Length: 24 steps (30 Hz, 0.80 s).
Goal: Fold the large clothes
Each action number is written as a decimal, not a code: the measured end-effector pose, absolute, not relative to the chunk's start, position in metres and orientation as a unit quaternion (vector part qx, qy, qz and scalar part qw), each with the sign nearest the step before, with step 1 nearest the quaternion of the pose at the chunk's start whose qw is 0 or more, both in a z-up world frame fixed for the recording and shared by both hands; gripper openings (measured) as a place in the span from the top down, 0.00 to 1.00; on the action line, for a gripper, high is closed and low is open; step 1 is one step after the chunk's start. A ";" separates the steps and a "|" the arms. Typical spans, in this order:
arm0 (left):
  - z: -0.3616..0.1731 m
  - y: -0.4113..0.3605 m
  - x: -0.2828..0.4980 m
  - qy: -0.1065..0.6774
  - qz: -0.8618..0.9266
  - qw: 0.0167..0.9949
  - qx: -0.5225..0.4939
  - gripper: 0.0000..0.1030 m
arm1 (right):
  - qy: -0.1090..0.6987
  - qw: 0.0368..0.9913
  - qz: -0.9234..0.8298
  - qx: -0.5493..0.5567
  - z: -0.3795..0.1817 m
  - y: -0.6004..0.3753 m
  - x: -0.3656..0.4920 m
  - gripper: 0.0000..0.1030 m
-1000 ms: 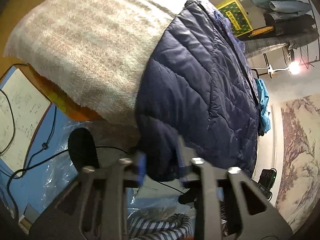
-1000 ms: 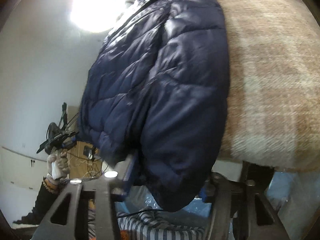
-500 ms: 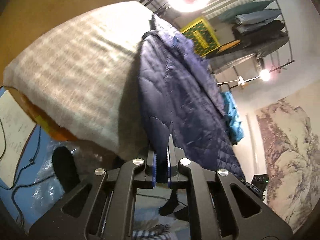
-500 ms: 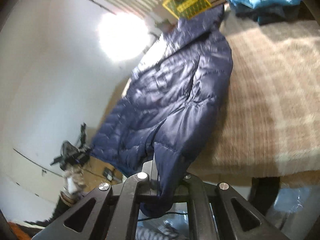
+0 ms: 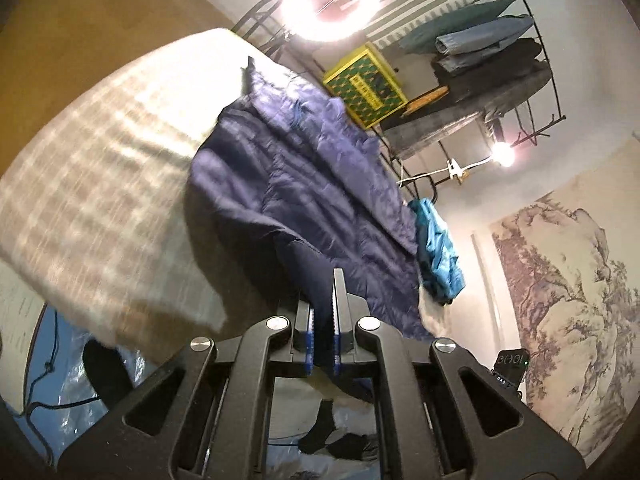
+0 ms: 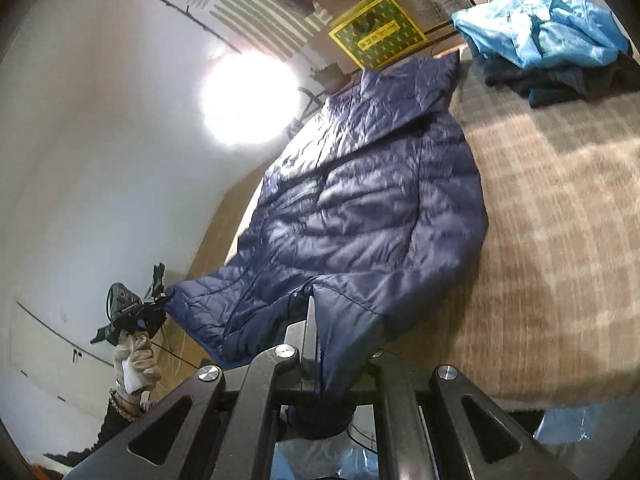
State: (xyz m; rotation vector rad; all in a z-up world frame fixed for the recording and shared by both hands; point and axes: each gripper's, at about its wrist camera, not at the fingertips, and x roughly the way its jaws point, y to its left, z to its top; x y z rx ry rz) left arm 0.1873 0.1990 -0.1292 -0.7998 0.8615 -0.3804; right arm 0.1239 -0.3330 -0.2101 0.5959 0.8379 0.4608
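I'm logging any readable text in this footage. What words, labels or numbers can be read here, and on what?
Nothing reads for certain.
Yellow-green box: a yellow label band with characters, too blurred to read.
Small black device: pale lettering, too small to read.
Navy puffer jacket, checked blanket: no text visible.

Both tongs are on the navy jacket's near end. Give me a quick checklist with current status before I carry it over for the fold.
1. Left tongs shut on the navy jacket: ok.
2. Right tongs shut on the jacket's cuff: ok.
3. Jacket body lying spread on the plaid blanket: ok.
4. Blue clothes pile apart from the jacket: ok.
5. Grip depth in each pair of tongs: cannot tell.
6. Jacket's far hood end flat: cannot tell.
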 end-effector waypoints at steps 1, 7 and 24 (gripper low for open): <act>-0.123 0.198 0.195 0.400 -0.178 0.818 -0.372 0.96 | 0.392 0.848 0.214 0.285 -0.204 -0.334 0.130 0.98; -0.088 0.193 0.241 0.377 -0.180 0.835 -0.358 0.96 | 0.371 0.864 0.188 0.285 -0.175 -0.344 0.166 0.98; -0.076 0.185 0.382 0.356 -0.134 0.861 -0.337 0.97 | 0.360 0.895 0.141 0.223 -0.128 -0.347 0.294 0.98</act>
